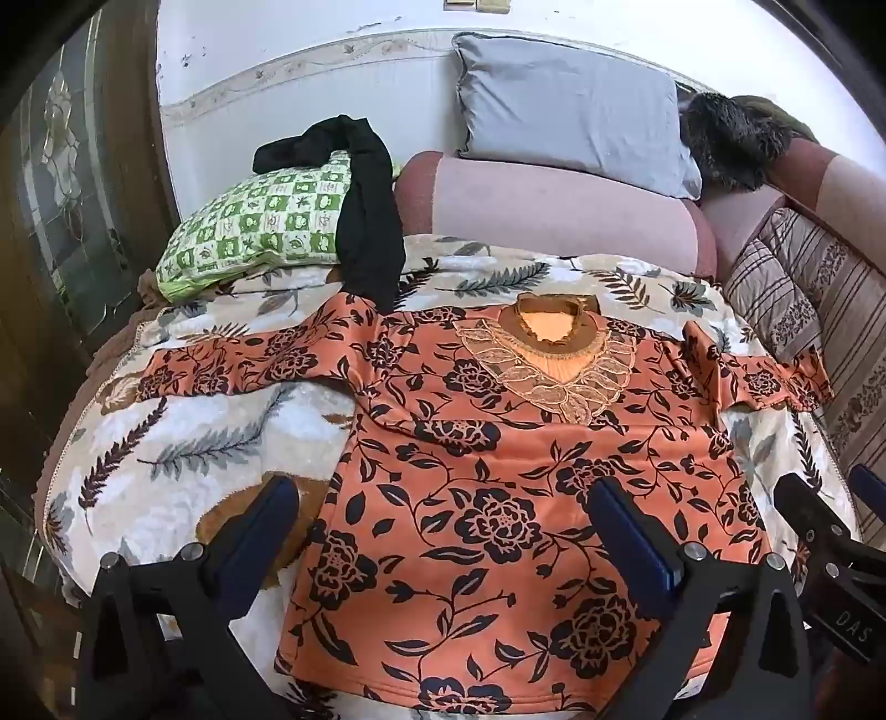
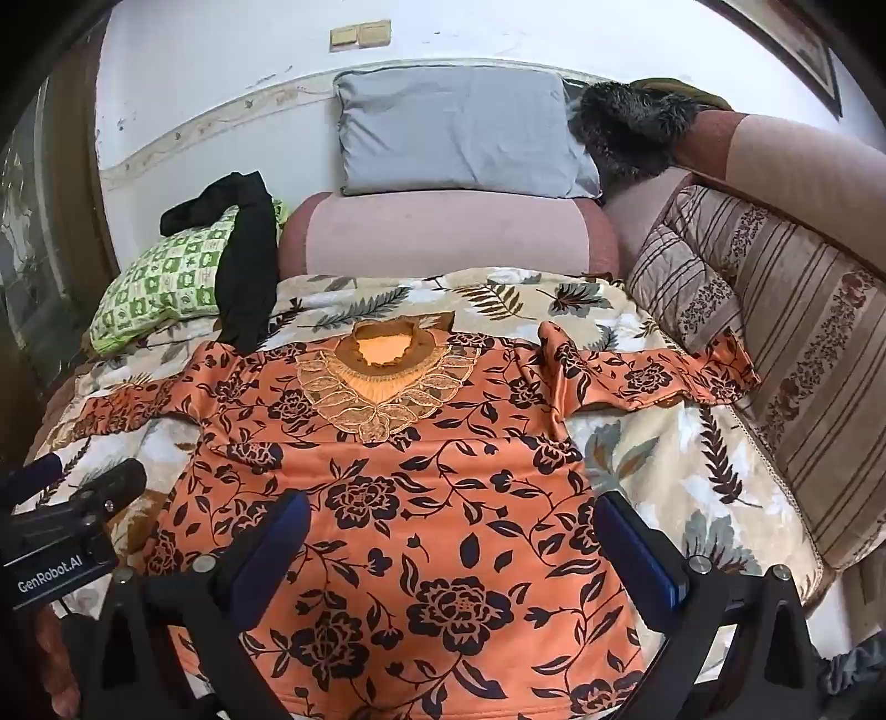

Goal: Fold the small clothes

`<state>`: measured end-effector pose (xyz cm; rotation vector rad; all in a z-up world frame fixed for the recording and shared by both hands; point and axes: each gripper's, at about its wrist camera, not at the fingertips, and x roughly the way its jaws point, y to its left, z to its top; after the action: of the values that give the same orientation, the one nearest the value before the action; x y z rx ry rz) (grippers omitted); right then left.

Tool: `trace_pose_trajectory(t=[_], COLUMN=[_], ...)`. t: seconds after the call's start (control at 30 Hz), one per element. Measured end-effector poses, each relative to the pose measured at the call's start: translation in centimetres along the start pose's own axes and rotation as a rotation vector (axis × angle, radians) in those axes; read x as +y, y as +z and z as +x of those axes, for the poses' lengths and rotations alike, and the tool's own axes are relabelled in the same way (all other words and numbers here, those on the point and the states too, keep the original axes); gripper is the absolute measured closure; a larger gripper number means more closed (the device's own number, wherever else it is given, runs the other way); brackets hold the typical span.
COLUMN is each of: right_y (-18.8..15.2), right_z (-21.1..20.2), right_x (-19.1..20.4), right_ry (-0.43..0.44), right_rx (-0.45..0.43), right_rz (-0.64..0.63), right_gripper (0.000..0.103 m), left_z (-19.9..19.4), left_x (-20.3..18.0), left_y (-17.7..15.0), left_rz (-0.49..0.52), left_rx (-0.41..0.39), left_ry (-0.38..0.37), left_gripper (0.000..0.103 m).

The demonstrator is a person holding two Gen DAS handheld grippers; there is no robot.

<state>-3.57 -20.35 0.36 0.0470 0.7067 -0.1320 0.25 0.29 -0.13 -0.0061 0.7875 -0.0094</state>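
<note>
Left tongs [image 1: 443,531]: we note them spread fully wide, gripping nothing. Right tongs [image 2: 454,545]: likewise wide, empty. Both above orange floral top [image 1: 498,443], spread flat on leaf-print blanket [image 1: 166,443].

A: What lies ahead of the gripper, far side?

B: A plain grey pillow [image 2: 459,135] leans on the white wall, resting on a long pink bolster cushion [image 2: 443,235]. Just right of the pillow sits a dark furry bundle [image 2: 628,124].

A: And to the left?

B: A green-and-white checked pillow [image 1: 260,221], with a black garment [image 1: 365,221] draped over its right end.

A: Right side?

B: Brown striped cushions with floral bands [image 2: 775,343], propped along the edge.

A: Underneath everything?

B: A cream blanket printed with grey and brown leaves [image 2: 664,465]. Two beige wall switches [image 2: 360,34] sit high on the wall.
</note>
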Motion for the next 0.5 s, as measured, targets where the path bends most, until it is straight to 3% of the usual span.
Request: trace_pose_trajectory(t=[0.5], right_y=[0.0], right_z=[0.4], right_x=[1.4], right_ry=[0.016], right_rx=[-0.004], right_rz=[-0.014], right_gripper=[0.0], left_z=[0.8], left_x=[0.8], left_y=[-0.4], left_rz=[-0.008], left_rx=[0.002], left_ry=[0.02], left_gripper=[0.0])
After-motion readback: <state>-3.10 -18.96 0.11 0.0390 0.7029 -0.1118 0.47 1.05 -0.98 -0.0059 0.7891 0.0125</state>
